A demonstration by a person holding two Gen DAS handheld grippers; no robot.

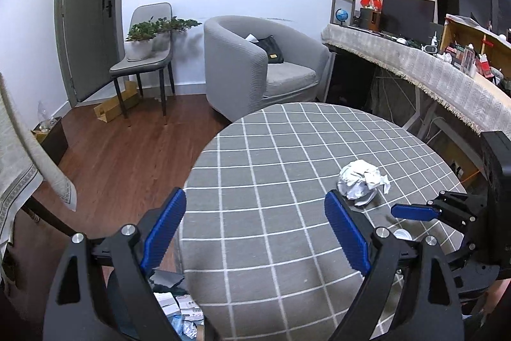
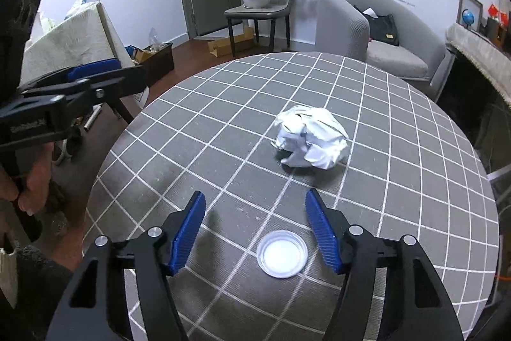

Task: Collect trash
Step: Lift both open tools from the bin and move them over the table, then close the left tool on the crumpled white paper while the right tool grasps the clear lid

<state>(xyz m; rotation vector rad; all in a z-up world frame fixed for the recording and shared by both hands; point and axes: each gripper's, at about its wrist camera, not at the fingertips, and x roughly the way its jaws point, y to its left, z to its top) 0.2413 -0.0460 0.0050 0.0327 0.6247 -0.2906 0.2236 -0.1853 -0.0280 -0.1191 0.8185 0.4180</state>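
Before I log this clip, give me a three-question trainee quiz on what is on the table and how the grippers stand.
1. True or false: the right gripper is shut on the crumpled paper ball.
2. Which lies nearer the right gripper's fingertips? A) the paper ball B) the round plastic lid
3. Fill in: the checked tablecloth carries two pieces of trash, the paper ball and the ____.

Key: 1 false, both it and the left gripper are open and hold nothing. 2 B. 3 lid.
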